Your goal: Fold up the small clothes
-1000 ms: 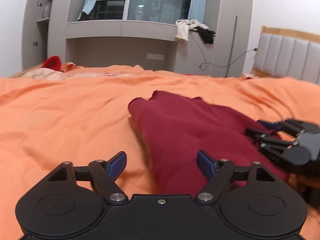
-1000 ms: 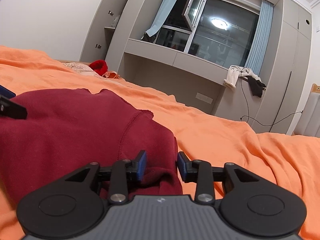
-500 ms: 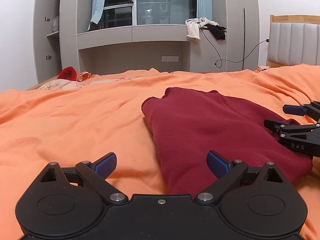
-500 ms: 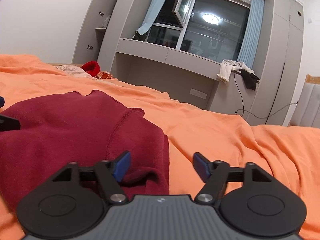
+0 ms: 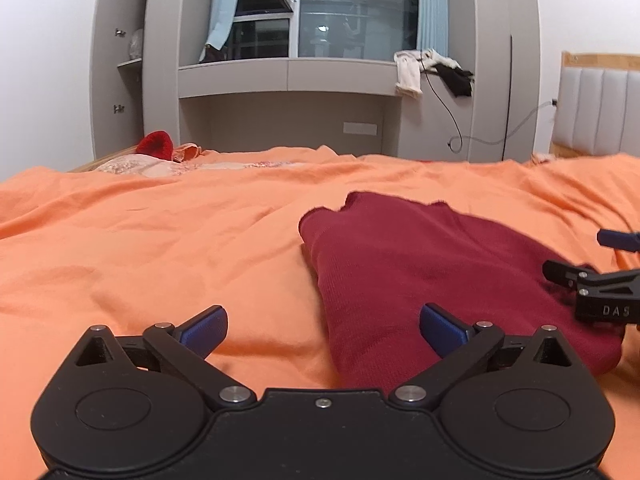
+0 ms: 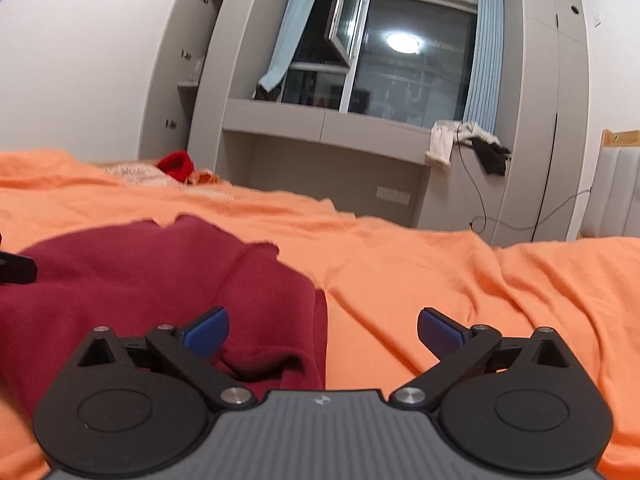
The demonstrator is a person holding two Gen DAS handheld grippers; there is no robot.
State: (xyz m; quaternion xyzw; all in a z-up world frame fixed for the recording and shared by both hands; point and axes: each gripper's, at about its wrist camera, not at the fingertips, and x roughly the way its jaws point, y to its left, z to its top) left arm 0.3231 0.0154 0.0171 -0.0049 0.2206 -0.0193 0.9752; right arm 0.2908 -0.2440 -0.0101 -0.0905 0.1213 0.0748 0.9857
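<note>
Orange bed point(image 5: 160, 240): maroon garment point(image 5: 420, 264) under both wide-spread grippers.

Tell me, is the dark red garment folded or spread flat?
Folded. The dark red garment lies on the orange sheet as a narrow doubled bundle with rounded fold edges.

Left hand-held gripper point(image 5: 323, 330), right hand-held gripper point(image 6: 323, 330): jaws just spread wide.

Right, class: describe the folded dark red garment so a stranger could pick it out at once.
Start at the orange bedspread covering the bed. Near its middle lies the dark red garment, folded into a thick, flat bundle. It is the only deep maroon cloth there; the brighter red item sits far off at the bed's far edge.
</note>
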